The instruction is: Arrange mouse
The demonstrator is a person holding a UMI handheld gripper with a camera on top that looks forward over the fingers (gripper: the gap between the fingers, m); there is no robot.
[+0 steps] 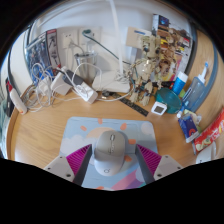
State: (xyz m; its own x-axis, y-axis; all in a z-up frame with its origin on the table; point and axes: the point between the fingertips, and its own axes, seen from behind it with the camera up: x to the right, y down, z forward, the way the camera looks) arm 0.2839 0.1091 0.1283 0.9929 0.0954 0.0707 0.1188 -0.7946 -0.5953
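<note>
A grey computer mouse point(112, 148) sits between my fingers, over a pastel mouse mat point(80, 130) that lies on the wooden desk point(40, 125). My gripper point(112, 160) is shut on the mouse. The left magenta pad point(76, 158) and the right one point(149, 158) both press against its sides. The mouse points away from me, scroll wheel up. I cannot tell whether its underside touches the mat or hangs just above it.
Beyond the mat are a white power strip point(84, 92) with tangled cables, a white box point(112, 84), and a cluttered rack of parts point(160, 50). Blue and red items point(190, 122) lie to the right. A white bottle point(18, 100) stands at the left.
</note>
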